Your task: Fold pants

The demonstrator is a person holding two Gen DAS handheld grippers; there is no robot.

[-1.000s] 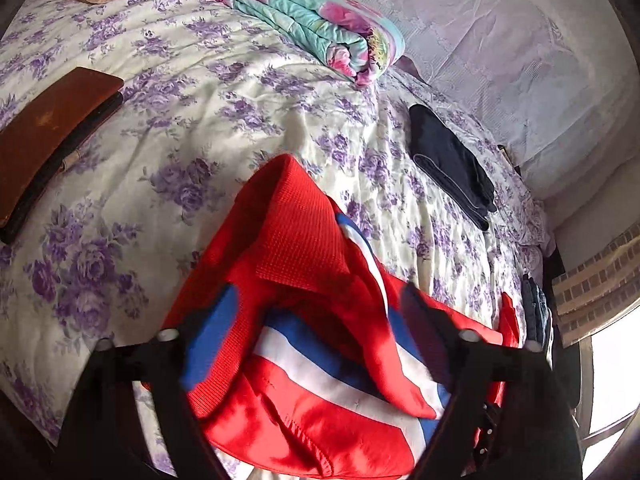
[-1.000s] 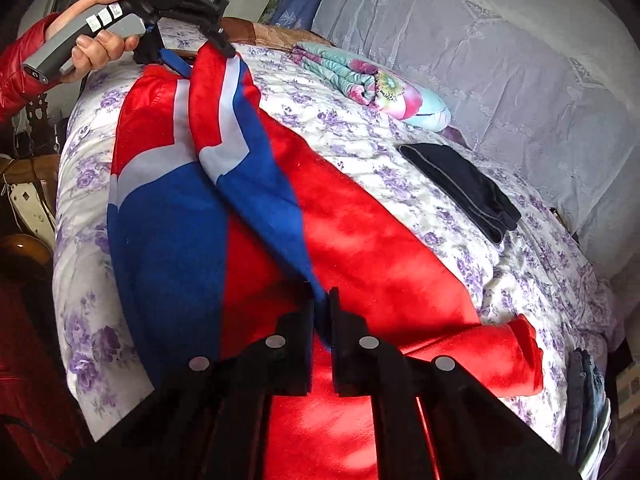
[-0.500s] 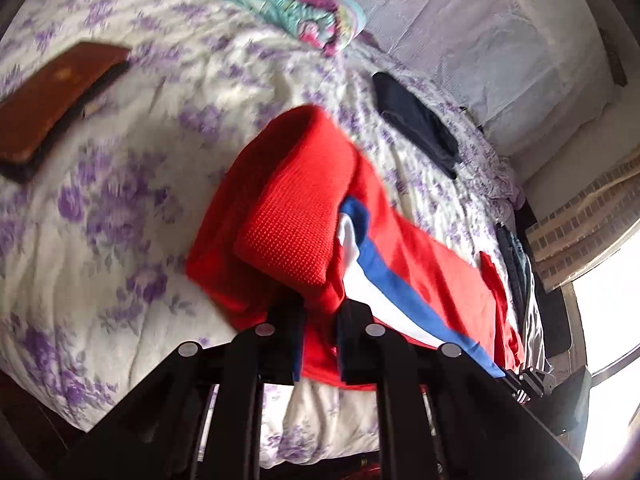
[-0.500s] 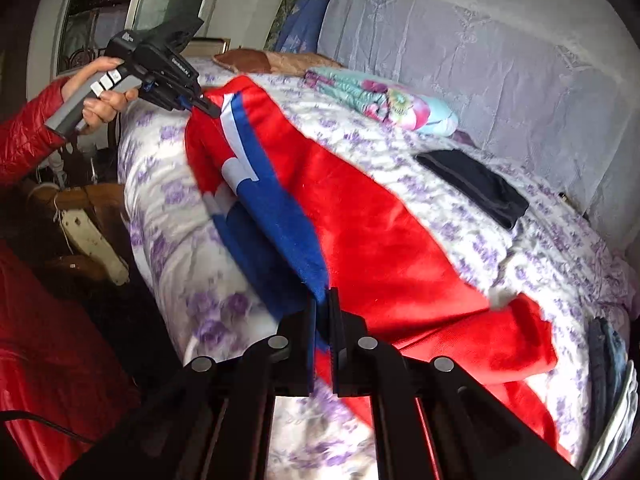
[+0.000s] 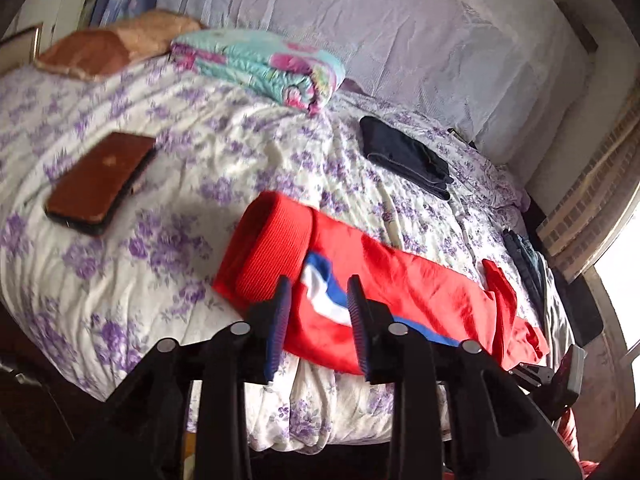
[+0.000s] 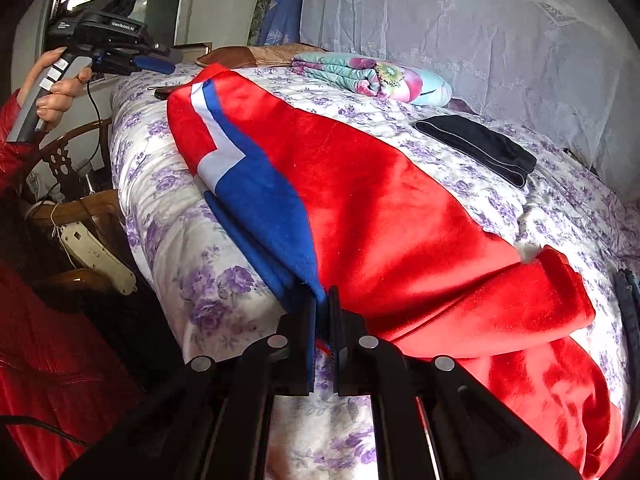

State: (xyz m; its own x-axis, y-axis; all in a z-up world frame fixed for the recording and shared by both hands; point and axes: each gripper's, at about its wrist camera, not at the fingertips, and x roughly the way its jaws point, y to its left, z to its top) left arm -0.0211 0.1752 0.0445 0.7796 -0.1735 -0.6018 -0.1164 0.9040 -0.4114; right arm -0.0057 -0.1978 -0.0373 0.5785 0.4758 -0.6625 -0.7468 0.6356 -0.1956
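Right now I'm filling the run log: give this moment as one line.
step: fold pants | left gripper: opening, off fabric | right gripper: shut on red fleece pants with blue-white stripe | floral bedspread

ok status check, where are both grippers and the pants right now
Left gripper opening, clear of the cloth. Right gripper shut on the blue edge of the red pants, laid lengthwise on the bed. Nothing in the way.
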